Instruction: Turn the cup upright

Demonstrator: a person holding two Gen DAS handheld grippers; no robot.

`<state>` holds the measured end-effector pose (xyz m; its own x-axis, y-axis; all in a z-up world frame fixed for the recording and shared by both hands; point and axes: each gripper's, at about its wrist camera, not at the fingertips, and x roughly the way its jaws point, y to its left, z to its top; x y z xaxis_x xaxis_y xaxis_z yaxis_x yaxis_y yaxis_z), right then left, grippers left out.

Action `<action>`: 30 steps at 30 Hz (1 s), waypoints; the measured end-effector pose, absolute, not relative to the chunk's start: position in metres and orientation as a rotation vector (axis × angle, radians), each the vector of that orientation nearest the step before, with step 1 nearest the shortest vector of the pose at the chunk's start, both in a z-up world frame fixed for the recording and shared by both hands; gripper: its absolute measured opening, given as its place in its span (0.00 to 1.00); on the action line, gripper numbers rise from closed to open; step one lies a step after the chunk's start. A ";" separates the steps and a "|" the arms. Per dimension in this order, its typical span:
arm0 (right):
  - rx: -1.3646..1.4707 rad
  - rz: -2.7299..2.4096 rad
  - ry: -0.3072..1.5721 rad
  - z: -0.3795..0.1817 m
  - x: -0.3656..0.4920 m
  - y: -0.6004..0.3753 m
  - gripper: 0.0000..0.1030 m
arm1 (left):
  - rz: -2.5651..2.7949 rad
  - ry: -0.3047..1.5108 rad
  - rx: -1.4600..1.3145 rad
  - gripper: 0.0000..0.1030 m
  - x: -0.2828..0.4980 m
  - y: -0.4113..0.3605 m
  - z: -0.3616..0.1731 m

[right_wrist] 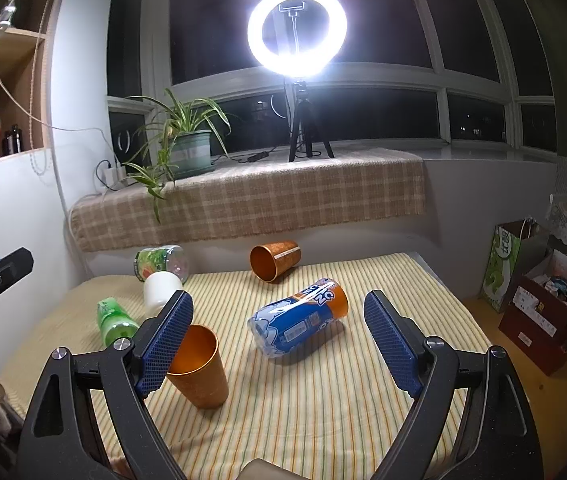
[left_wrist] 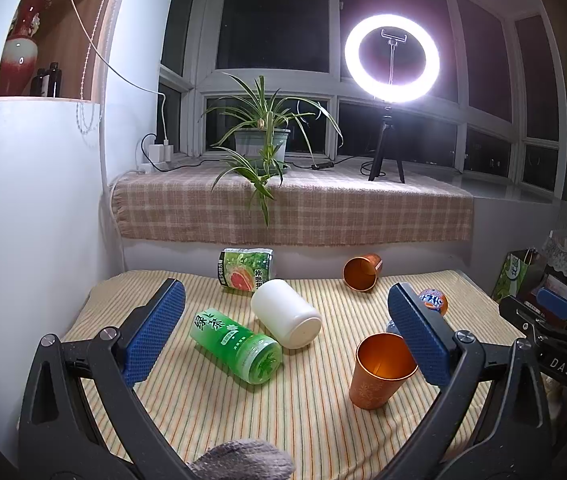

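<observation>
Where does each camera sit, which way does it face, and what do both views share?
Left wrist view: sits on the left gripper, facing the window across the striped table; its open blue fingers frame a green bottle and white jar; the right gripper shows at the right edge.
Right wrist view: sits on the right gripper, facing likewise; its open fingers frame a blue bottle.
Shared: upright copper cup, tipped copper cup, ring light.

Right hand-held gripper point(right_wrist: 278, 338) spread wide, upright orange cup point(right_wrist: 199, 368) near, second cup point(right_wrist: 275, 259) lying sideways
</observation>
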<state>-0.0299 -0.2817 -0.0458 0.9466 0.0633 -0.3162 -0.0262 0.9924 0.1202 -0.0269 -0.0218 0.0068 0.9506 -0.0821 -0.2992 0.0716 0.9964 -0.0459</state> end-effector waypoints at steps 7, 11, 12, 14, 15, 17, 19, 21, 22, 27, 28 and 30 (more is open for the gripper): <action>0.114 0.051 0.334 -0.047 -0.028 -0.281 0.85 | -0.079 0.305 -0.038 1.00 -0.027 -0.022 0.007; 0.113 0.052 0.339 -0.047 -0.028 -0.281 0.85 | -0.079 0.306 -0.039 1.00 -0.027 -0.022 0.007; 0.112 0.052 0.341 -0.047 -0.028 -0.281 0.85 | -0.079 0.306 -0.038 1.00 -0.027 -0.022 0.007; 0.111 0.053 0.345 -0.048 -0.027 -0.280 0.85 | -0.079 0.306 -0.037 1.00 -0.027 -0.022 0.007; 0.112 0.053 0.347 -0.049 -0.026 -0.280 0.85 | -0.080 0.306 -0.037 1.00 -0.027 -0.022 0.007; 0.115 0.055 0.352 -0.049 -0.025 -0.281 0.85 | -0.079 0.305 -0.038 1.00 -0.027 -0.022 0.007; 0.118 0.057 0.356 -0.050 -0.024 -0.281 0.85 | -0.079 0.305 -0.038 1.00 -0.027 -0.022 0.007; 0.116 0.057 0.358 -0.050 -0.024 -0.280 0.85 | -0.078 0.304 -0.038 1.00 -0.027 -0.022 0.007; 0.115 0.057 0.360 -0.050 -0.024 -0.280 0.85 | -0.080 0.306 -0.038 1.00 -0.027 -0.022 0.007; 0.113 0.058 0.361 -0.050 -0.024 -0.280 0.85 | -0.080 0.306 -0.038 1.00 -0.026 -0.021 0.006; 0.113 0.060 0.361 -0.051 -0.024 -0.279 0.85 | -0.079 0.305 -0.037 1.00 -0.026 -0.021 0.006; 0.113 0.059 0.361 -0.051 -0.024 -0.279 0.85 | -0.080 0.305 -0.037 1.00 -0.026 -0.020 0.006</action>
